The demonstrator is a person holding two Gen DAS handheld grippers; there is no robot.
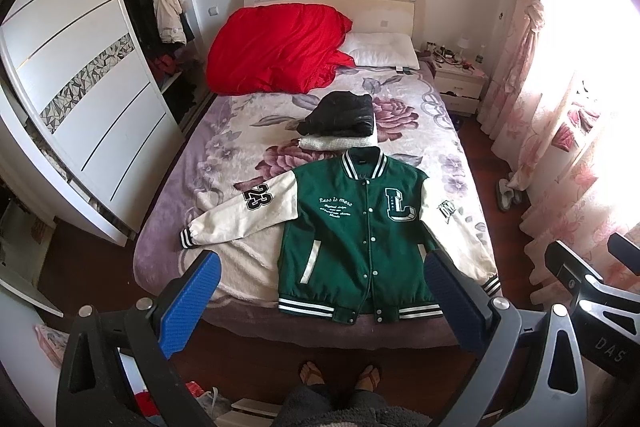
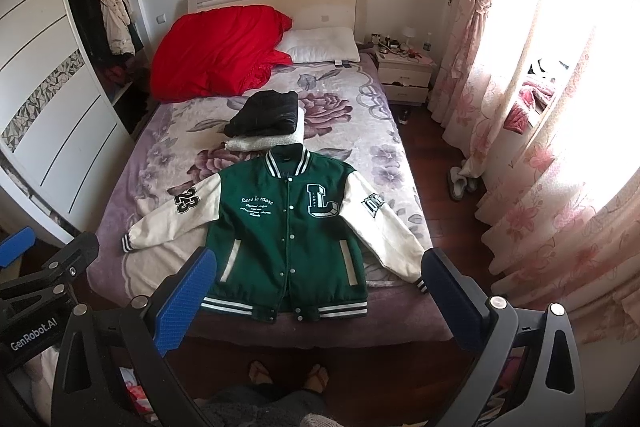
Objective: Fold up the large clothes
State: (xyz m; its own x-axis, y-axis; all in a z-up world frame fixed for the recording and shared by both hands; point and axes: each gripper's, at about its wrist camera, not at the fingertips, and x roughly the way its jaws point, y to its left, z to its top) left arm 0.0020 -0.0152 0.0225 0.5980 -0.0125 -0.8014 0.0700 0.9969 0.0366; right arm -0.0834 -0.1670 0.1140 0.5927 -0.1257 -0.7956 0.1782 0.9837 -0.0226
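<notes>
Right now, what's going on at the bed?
A person stands at the foot of the bed, holding the left gripper and right gripper open above it, touching nothing. The green varsity jacket lies flat, snapped shut, sleeves spread, not yet folded. Behind its collar sits a pile of folded clothes.

Jacket: green varsity jacket (image 2: pixel 288 239) with cream sleeves lies face up, snapped shut, sleeves spread, at the foot of the bed (image 2: pixel 120 187).
Stack: folded black garment (image 2: pixel 266 115) on a white one, just beyond the collar.
Right gripper (image 2: pixel 320 283): jaws wide apart, above the floor, holding nothing.
Left gripper (image 2: pixel 18 247): partly visible at the left edge.
</notes>
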